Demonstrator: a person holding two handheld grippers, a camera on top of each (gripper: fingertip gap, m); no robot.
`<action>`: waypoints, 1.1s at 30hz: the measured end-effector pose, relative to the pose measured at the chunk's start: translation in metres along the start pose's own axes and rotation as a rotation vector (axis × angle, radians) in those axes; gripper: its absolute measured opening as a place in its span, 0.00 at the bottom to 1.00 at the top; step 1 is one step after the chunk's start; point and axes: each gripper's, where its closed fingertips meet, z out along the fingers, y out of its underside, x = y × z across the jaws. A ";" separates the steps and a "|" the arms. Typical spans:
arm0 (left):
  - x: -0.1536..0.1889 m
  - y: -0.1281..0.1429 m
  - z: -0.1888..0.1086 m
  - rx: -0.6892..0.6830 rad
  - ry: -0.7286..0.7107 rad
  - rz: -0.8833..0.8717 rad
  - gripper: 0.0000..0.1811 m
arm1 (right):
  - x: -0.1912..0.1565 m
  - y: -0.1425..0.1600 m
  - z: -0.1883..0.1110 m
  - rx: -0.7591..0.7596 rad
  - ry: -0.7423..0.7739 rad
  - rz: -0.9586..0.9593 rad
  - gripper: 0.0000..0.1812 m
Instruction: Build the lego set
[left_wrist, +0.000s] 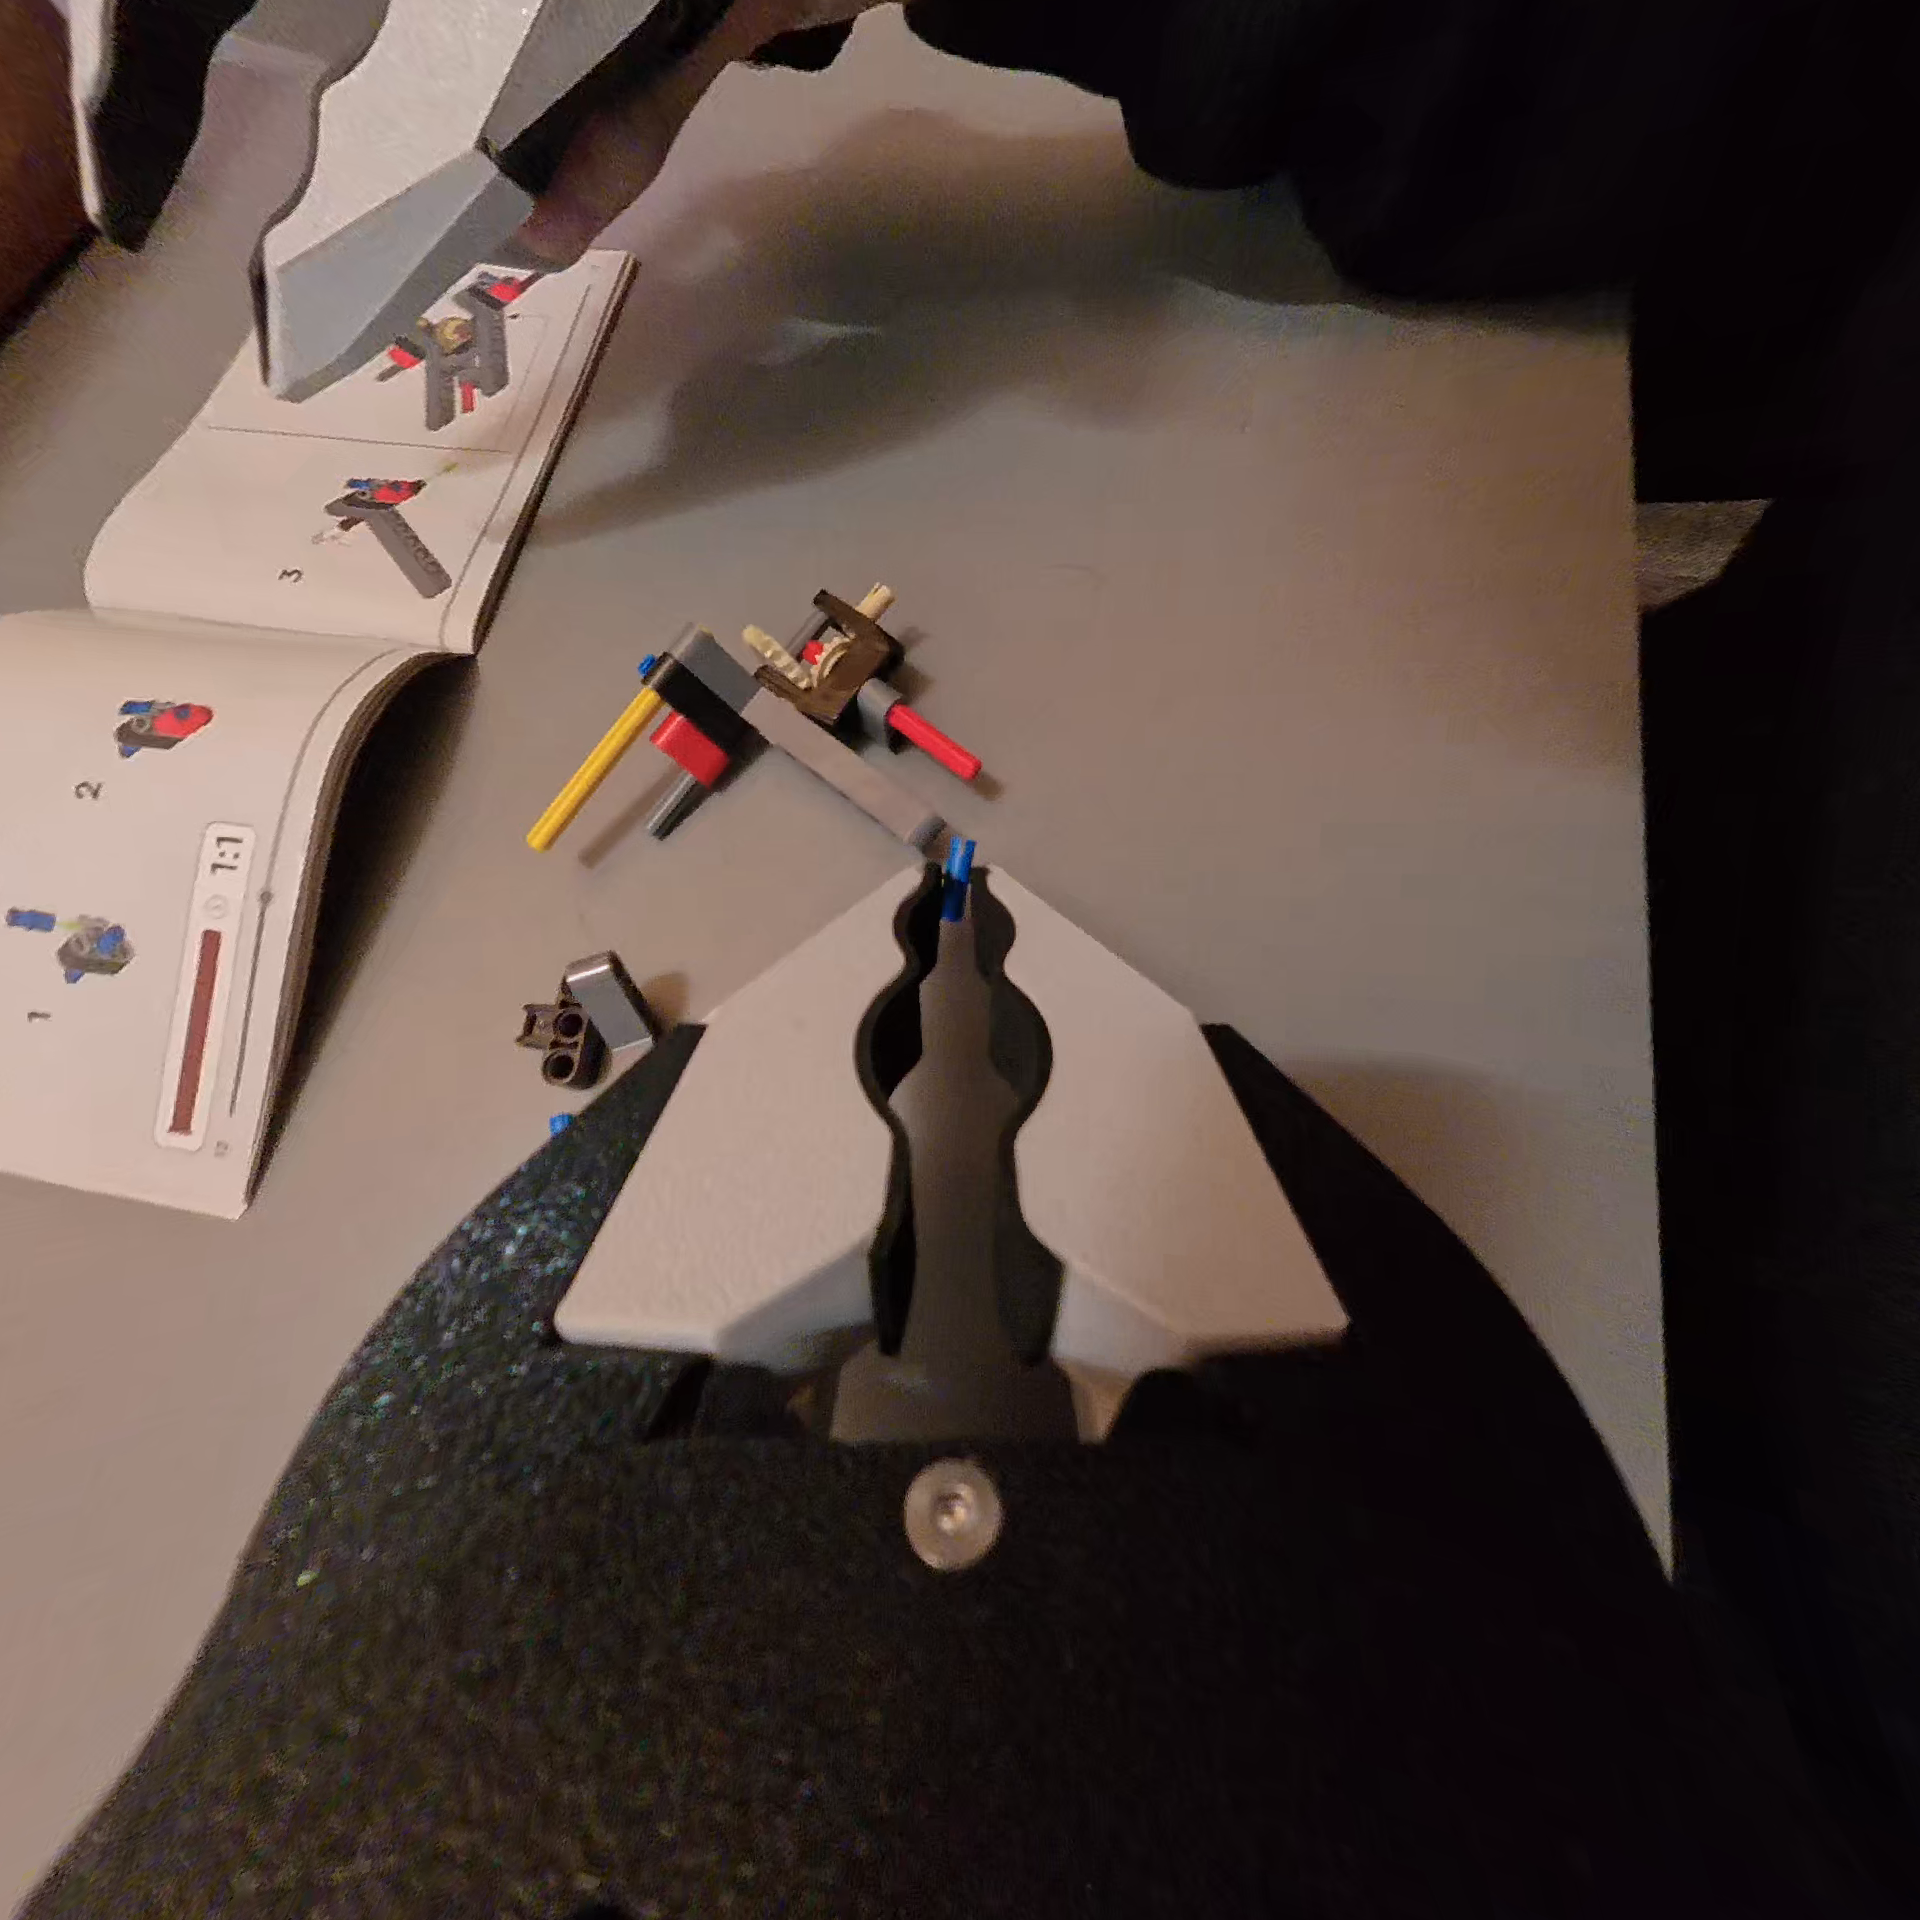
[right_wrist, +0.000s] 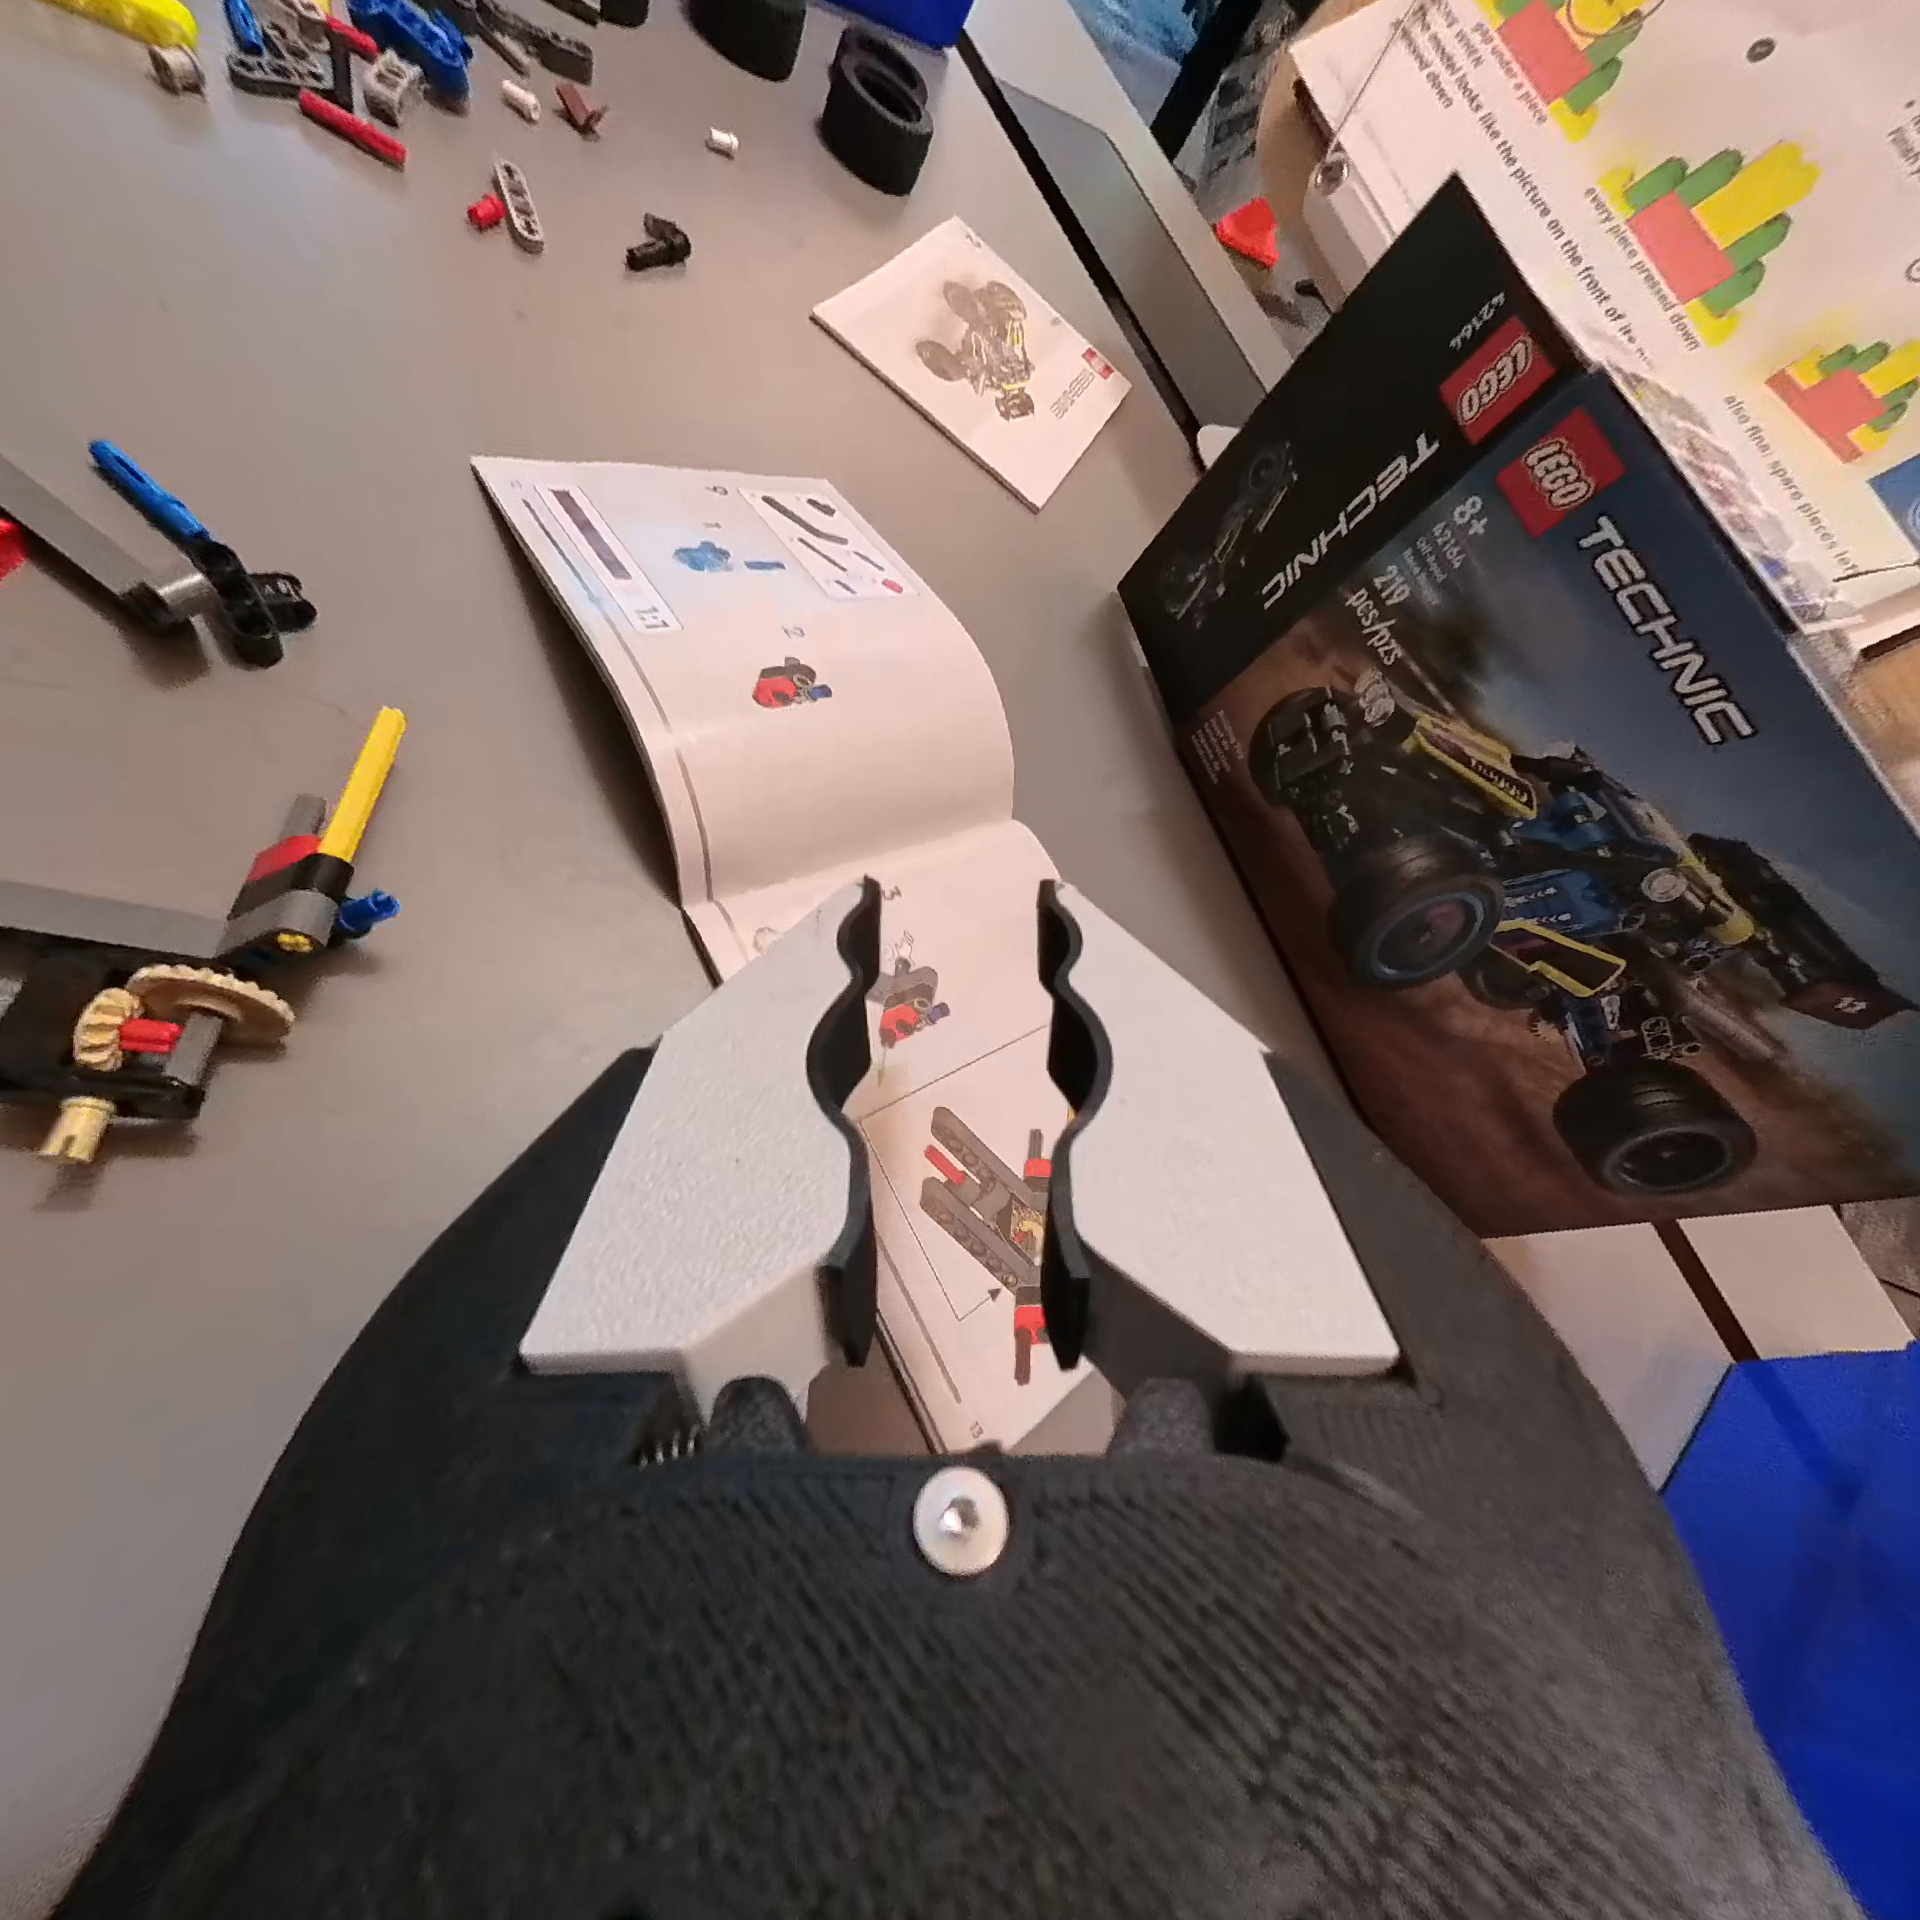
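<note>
My left gripper (left_wrist: 956, 891) is shut on a small blue pin (left_wrist: 959, 858), held just off the near end of the grey beam of the partly built assembly (left_wrist: 790, 717). The assembly lies on the grey table and carries a yellow axle (left_wrist: 594, 771), a red axle (left_wrist: 932, 740) and tan gears (left_wrist: 779, 657). It also shows at the left of the right wrist view (right_wrist: 156, 987). My right gripper (right_wrist: 958, 904) is open and empty above the open instruction booklet (right_wrist: 790, 727). It also shows at the top left of the left wrist view (left_wrist: 395, 208).
The set's box (right_wrist: 1558, 831) stands right of the booklet, with a small leaflet (right_wrist: 971, 358) behind it. Several loose parts and black tyres (right_wrist: 873, 114) lie at the far side. A dark connector with a grey piece (left_wrist: 582, 1023) lies left of my left gripper. The table's edge (left_wrist: 1642, 935) runs on the right. The gap from one gripper's tips to the other's is roughly 20 cm.
</note>
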 end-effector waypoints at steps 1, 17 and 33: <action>-0.001 0.001 0.000 -0.008 -0.016 0.005 0.02 | -0.001 -0.002 0.000 0.005 -0.004 -0.001 0.15; -0.026 0.001 -0.043 0.029 -0.229 -0.015 0.07 | -0.012 -0.015 0.003 0.086 -0.010 -0.074 0.15; -0.072 0.031 -0.048 -0.093 -0.253 -0.115 0.05 | -0.040 -0.014 -0.040 0.187 -0.022 0.044 0.13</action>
